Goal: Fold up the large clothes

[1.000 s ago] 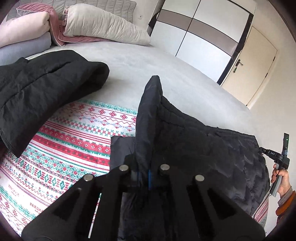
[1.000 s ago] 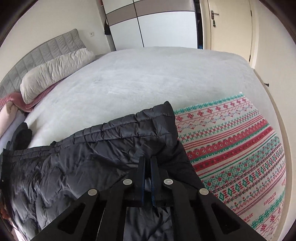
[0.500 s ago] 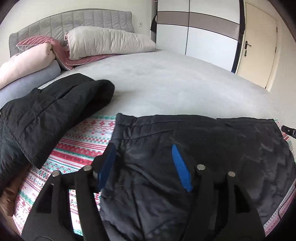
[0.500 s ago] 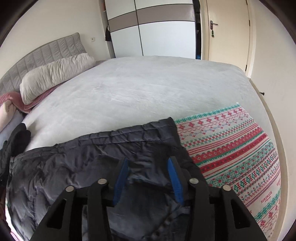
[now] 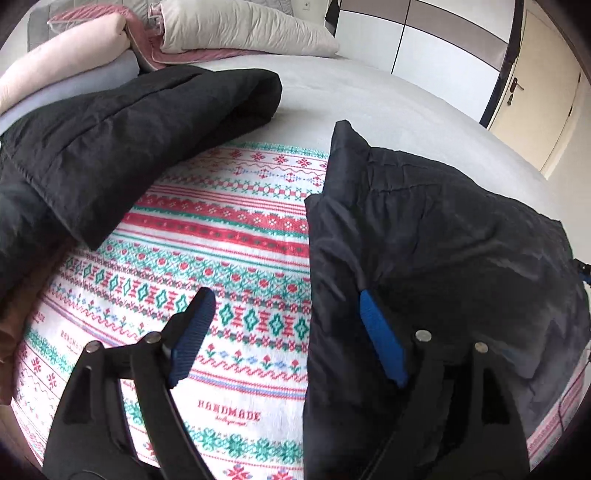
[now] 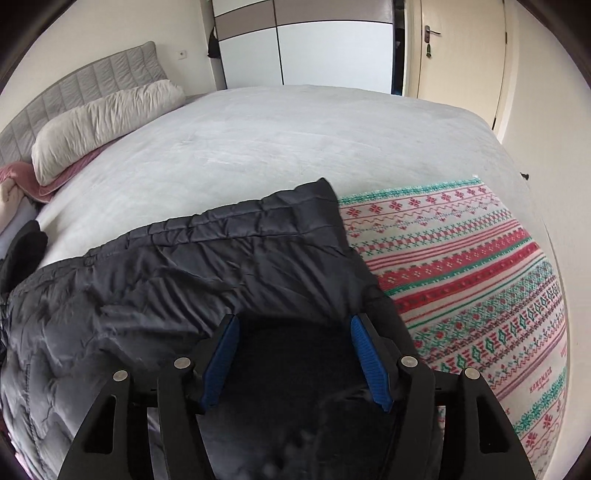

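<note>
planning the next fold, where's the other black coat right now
In the left wrist view, the second black coat lies upper left, half on the patterned blanket, just before the pillows.

A patterned blanket (image 5: pixel 229 236) in red, green and white bands, with the word HANDMADE woven in, lies spread on the grey bed cover (image 6: pixel 295 140). At the head of the bed, a cream pillow (image 6: pixel 107 125) rests on a pink one (image 5: pixel 207 55) against a grey padded headboard (image 6: pixel 81 85), with a pale pink rolled quilt (image 5: pixel 62 51) beside them. Behind the bed stand a white wardrobe with a grey band (image 6: pixel 306 40) and a cream door with a metal handle (image 6: pixel 461 55).
</note>
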Action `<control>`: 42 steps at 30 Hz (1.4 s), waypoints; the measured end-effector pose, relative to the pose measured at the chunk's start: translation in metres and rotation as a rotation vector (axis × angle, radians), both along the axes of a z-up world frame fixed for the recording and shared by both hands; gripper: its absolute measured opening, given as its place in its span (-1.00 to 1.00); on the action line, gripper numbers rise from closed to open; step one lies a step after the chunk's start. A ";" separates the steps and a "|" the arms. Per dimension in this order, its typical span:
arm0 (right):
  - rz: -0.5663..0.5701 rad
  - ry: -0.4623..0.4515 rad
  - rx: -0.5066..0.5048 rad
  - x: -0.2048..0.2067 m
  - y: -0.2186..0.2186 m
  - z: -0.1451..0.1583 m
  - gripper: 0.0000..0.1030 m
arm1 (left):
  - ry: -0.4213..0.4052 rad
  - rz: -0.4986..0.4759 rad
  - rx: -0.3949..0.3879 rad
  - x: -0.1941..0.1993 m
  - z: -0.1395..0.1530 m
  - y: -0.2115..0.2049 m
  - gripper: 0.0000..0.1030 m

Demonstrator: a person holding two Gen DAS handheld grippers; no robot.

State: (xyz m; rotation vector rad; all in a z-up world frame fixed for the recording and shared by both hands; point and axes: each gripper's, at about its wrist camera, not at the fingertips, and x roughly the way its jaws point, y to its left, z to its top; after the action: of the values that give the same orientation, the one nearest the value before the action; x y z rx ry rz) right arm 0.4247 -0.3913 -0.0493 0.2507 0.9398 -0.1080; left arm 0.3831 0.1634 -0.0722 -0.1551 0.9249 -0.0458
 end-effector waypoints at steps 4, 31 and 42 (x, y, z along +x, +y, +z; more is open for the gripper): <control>0.021 -0.033 0.177 -0.033 -0.027 0.008 0.73 | 0.028 -0.099 -0.253 -0.031 0.000 0.017 0.69; -0.042 -0.064 0.003 -0.130 0.009 0.054 0.51 | 0.082 0.132 0.017 -0.132 0.041 -0.080 0.84; 0.059 -0.099 -0.031 -0.248 0.103 0.066 0.88 | 0.034 0.084 0.098 -0.243 0.062 -0.159 0.98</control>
State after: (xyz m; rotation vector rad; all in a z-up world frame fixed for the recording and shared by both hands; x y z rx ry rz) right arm 0.1764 -0.2880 0.0169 0.1979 0.8460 -0.0555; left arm 0.1399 0.0042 -0.0103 -0.1041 0.9518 0.0795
